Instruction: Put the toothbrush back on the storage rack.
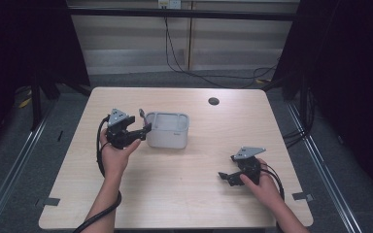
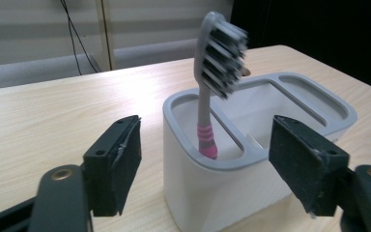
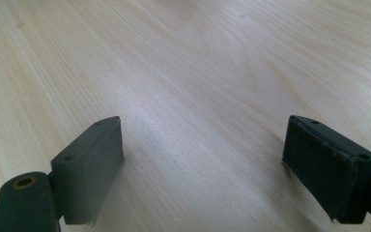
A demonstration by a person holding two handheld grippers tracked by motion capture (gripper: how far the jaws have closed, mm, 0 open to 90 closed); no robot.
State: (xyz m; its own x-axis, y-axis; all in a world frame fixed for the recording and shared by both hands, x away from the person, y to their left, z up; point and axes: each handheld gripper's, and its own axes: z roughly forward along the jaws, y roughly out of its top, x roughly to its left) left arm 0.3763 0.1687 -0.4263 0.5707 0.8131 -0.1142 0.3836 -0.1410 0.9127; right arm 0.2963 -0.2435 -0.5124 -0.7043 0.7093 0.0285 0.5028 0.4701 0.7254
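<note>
Items counted on the surface (image 1: 184, 179): 1 holder (image 1: 168, 130), 1 toothbrush (image 2: 212, 77), 2 grippers, 2 hands. The holder is a pale box with a grey rim, standing left of centre on the light wooden surface; the left gripper view shows 2 compartments in it, a narrow one at the near end and a wider one behind it, parted by a grey divider. The single toothbrush stands in the narrow near compartment, handle down and bristle head up, leaning slightly; it has a grey neck, a pink band low on the handle, and dark and pale bristles rising above the rim. The left gripper (image 1: 144, 130) is held level just beside the left end of the holder, jaws pointing at it. Its 2 jaws stand wide apart, 1 on each side of the holder's near end, and neither pad touches the holder or the toothbrush; nothing is gripped. The right gripper (image 1: 225, 176) is held low over bare surface near the front right, well apart from the holder. Its 2 jaws are likewise spread wide with only bare wood between them. 1 dark round hole (image 1: 213, 101) sits in the surface near its far edge.
</note>
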